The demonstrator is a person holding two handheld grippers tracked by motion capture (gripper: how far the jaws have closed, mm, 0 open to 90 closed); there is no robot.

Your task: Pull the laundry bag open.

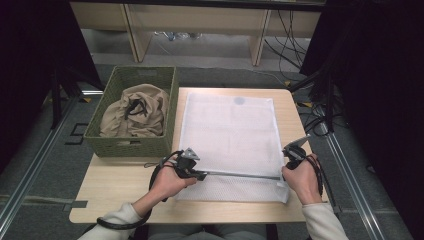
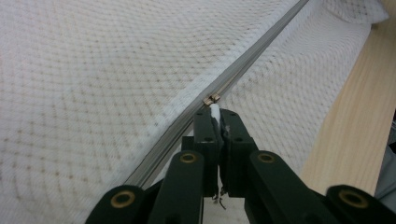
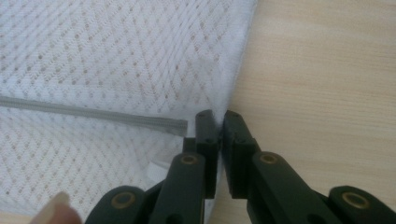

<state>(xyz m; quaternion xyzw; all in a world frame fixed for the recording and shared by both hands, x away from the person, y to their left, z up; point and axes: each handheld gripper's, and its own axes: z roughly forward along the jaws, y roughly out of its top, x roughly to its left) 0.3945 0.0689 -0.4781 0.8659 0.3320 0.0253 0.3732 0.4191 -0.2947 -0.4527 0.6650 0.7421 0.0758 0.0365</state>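
A white mesh laundry bag (image 1: 230, 125) lies flat on the wooden table (image 1: 125, 195), with a grey zipper (image 1: 242, 175) running across its near end. My left gripper (image 1: 201, 174) is shut on the zipper's white pull tab (image 2: 215, 110), just behind the metal slider (image 2: 212, 98), at the zipper's left part. My right gripper (image 1: 287, 166) is shut on the bag's right edge beside the zipper's end (image 3: 180, 125). In the right gripper view the mesh bag (image 3: 116, 60) passes between the closed fingertips (image 3: 206, 122).
A green woven basket (image 1: 131, 146) stands at the table's left side and holds a beige garment (image 1: 135, 112). Bare wood (image 3: 327, 70) shows right of the bag. Cables lie on the floor at the right, and table legs stand behind.
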